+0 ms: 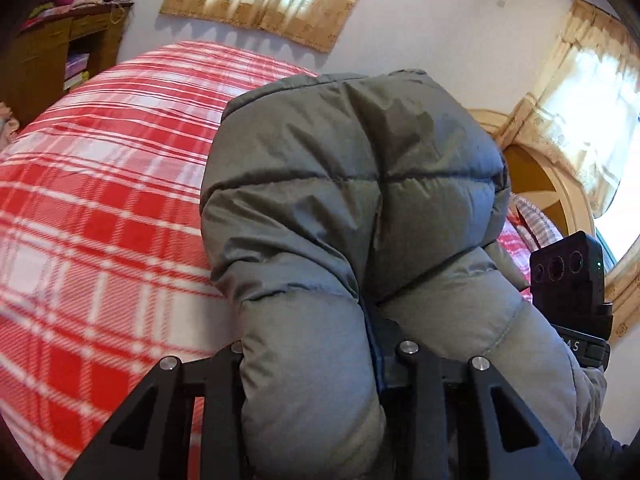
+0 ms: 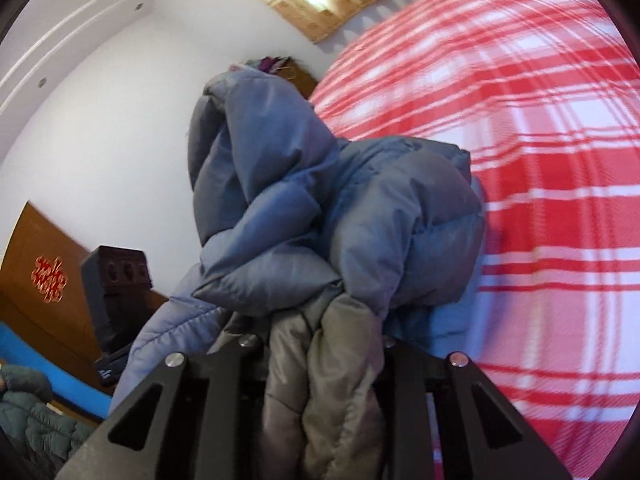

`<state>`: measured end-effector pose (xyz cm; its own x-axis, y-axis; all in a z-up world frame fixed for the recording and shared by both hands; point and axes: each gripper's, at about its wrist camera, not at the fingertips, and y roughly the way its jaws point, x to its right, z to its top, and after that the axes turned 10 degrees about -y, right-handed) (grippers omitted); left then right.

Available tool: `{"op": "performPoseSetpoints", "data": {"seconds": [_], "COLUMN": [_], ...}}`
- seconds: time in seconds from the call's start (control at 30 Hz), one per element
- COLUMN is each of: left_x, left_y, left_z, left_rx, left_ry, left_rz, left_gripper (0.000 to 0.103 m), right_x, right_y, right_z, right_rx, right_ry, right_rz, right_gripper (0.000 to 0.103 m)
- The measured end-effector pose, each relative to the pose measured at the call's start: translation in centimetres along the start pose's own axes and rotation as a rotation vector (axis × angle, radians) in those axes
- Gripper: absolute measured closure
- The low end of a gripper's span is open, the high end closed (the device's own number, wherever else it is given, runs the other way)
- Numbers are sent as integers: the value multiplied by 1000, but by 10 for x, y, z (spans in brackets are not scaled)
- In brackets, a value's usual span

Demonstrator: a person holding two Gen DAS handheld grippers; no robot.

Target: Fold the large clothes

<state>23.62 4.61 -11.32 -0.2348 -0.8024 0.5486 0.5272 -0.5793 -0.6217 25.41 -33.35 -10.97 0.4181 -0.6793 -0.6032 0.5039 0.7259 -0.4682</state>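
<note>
Over the plaid bed [image 1: 100, 200], my left hand-held gripper [image 1: 316, 364] and right hand-held gripper [image 2: 320, 360] both clamp the grey puffer jacket [image 1: 352, 184]; next I'd spread it flat.

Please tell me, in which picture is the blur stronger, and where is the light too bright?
Left wrist view: the plaid blanket smears at lower left, the puffer jacket stays fairly sharp, and the curtained window is blown out. Right wrist view: heavier streaking on the blanket; both views bend straight lines.
</note>
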Motion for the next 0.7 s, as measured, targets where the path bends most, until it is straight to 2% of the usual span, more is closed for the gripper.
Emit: {"op": "performPoseSetpoints", "data": {"seconds": [0.1,0.27,0.53,0.6,0.7], "left_x": [-15,-37,-90,-104,-141], "left_y": [-27,-80,-156,-162,-157], "left_z": [4,15,51,59,72], "left_rx": [41,129,269,294,304], "left_ry": [-17,-27,-43,-49,-74], "left_rz": [17,90,293,356,469], "left_gripper": [68,68,68,68,68], "right_x": [-22,-61,-135,-147,-149], "right_y": [17,58,156,187,241], "right_z": [7,21,54,58,60], "right_rx": [-8,-15,-38,-46,-82], "right_ry": [-29,-51,-137,-161,-169], "right_rz": [60,190,393,426,425], "right_gripper": [77,77,77,77,77]}}
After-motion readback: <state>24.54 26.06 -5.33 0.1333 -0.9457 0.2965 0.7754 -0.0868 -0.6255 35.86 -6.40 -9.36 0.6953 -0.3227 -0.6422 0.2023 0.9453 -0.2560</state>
